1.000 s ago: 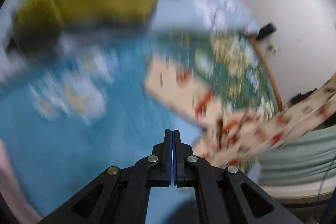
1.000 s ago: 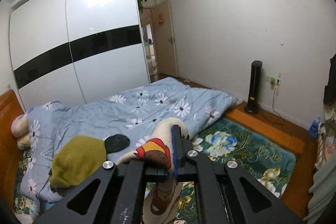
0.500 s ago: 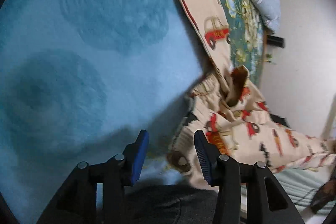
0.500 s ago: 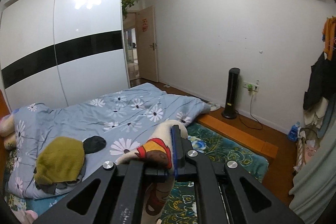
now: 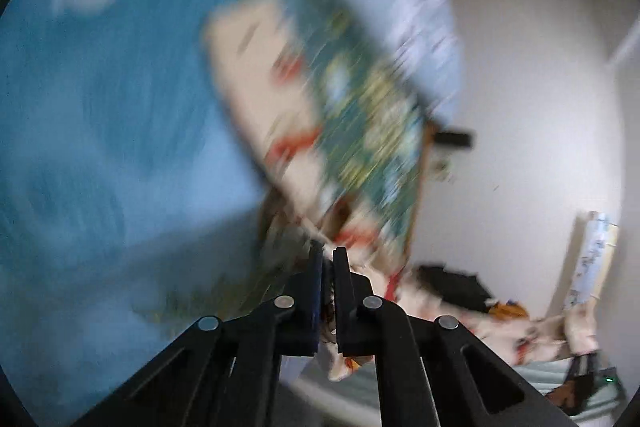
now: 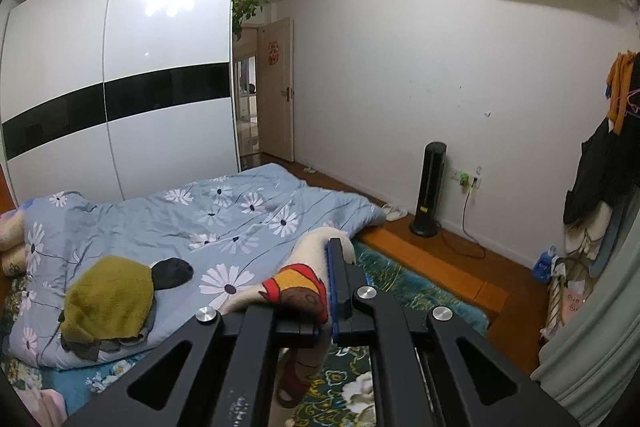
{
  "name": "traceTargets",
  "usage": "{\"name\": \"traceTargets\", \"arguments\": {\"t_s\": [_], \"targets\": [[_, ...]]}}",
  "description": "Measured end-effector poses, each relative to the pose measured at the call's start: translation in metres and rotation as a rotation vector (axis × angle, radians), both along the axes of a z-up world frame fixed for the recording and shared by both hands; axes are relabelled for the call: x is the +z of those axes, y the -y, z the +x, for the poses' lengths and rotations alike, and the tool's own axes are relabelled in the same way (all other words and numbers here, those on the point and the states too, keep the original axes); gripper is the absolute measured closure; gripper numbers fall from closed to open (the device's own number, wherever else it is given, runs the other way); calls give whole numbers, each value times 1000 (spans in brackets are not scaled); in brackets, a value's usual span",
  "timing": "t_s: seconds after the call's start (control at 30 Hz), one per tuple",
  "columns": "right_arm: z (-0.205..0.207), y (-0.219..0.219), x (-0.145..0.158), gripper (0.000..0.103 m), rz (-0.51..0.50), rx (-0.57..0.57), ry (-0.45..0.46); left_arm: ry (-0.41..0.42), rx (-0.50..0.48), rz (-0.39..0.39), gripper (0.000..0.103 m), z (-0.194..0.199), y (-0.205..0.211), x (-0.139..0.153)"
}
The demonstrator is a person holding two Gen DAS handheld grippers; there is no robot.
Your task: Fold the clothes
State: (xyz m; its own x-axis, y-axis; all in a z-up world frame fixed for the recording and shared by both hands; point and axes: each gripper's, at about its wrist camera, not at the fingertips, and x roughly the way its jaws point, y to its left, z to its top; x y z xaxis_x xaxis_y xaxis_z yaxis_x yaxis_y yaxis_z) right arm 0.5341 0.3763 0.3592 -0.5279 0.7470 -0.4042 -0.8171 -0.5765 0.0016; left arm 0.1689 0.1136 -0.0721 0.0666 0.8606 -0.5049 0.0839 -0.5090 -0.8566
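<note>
The cream garment with red car prints [image 5: 276, 95] stretches blurred across the blue sheet [image 5: 100, 131] in the left wrist view. My left gripper [image 5: 327, 259] is shut on a fold of it; cloth shows between the pads and trails off to the right [image 5: 500, 331]. My right gripper [image 6: 324, 259] is shut on another part of the same garment [image 6: 296, 287], held high above the bed; the cloth bulges over the left finger and hangs below.
A blue floral duvet [image 6: 180, 211] covers the bed, with an olive-green garment pile [image 6: 108, 299] on it. A green floral blanket [image 6: 400, 291] lies at the bed's right edge. A black tower fan [image 6: 430, 187] stands by the wall. Clothes hang at right [image 6: 600, 167].
My left gripper, open half a second ago beside the garment, has shut on it and is swinging fast. My right gripper has risen slightly, still shut on the cloth.
</note>
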Motion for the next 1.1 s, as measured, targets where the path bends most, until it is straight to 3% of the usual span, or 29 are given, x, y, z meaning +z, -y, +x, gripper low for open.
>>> {"name": "traceTargets", "arguments": {"t_s": [0.1, 0.2, 0.3, 0.43, 0.47, 0.53, 0.6, 0.67, 0.83, 0.9, 1.03, 1.07, 1.1], "targets": [[-8, -16, -14, 99, -52, 24, -17, -102, 105, -37, 100, -47, 26, 43], [-44, -53, -47, 99, -206, 75, -50, -150, 220, -75, 101, -89, 66, 79], [-97, -80, -51, 99, -315, 154, -132, -253, 330, -66, 103, -119, 112, 148], [-140, -75, -4, 100, -250, 296, -238, -545, 459, 0, 103, -107, 178, 261], [-143, -73, 1, 100, -235, 319, -257, -608, 478, 2, 103, -97, 193, 281], [-147, -73, 2, 100, -222, 351, -278, -688, 476, -40, 103, -77, 210, 292], [-146, -79, -32, 99, -270, 341, -245, -671, 424, -103, 103, -68, 211, 270], [-144, -86, -65, 99, -317, 332, -212, -612, 369, -171, 103, -66, 198, 228], [-122, -103, -183, 99, -475, 246, -79, -281, 234, -251, 103, -73, 128, 82], [-103, -110, -214, 99, -503, 206, -39, -165, 184, -264, 102, -72, 96, 33], [-59, -125, -246, 99, -502, 154, -9, -42, 135, -274, 100, -79, 30, -16], [-47, -130, -252, 99, -505, 143, -10, -30, 133, -276, 96, -82, 18, -20], [-36, -134, -258, 99, -508, 128, -10, -23, 129, -269, 85, -86, 4, -24]]}}
